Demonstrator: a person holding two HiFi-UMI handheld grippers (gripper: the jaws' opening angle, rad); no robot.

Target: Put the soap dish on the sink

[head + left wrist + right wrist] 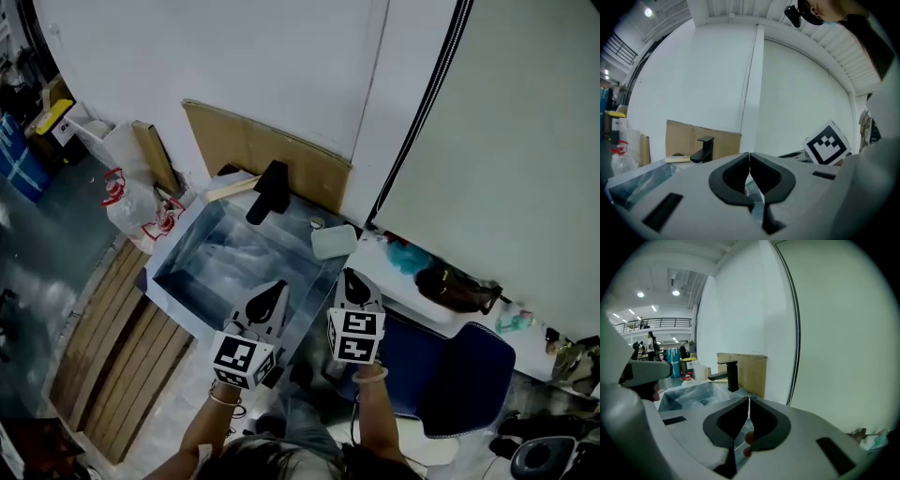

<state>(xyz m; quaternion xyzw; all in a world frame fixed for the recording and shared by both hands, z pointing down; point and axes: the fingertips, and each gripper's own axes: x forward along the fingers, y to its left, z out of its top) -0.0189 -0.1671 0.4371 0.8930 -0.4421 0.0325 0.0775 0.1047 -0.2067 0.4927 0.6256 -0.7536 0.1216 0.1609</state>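
A pale, rounded soap dish (334, 241) lies at the far right corner of the plastic-wrapped sink (178, 267), right of the black faucet (269, 190). My left gripper (275, 292) hovers over the sink's near right edge, jaws shut and empty. My right gripper (349, 277) hangs just this side of the dish, also shut with nothing in it. The left gripper view has its jaws (749, 160) touching, with the faucet (704, 148) beyond. In the right gripper view the jaws (748, 401) are closed, with the faucet (729, 373) and sink (693, 397) to the left; the dish is hidden there.
Brown cardboard (253, 145) leans on the white wall behind the sink. Plastic bags (131, 192) and a wooden pallet (112, 356) lie to the left. A blue chair (459, 375) stands at the right, below a ledge with a brown bag (455, 289).
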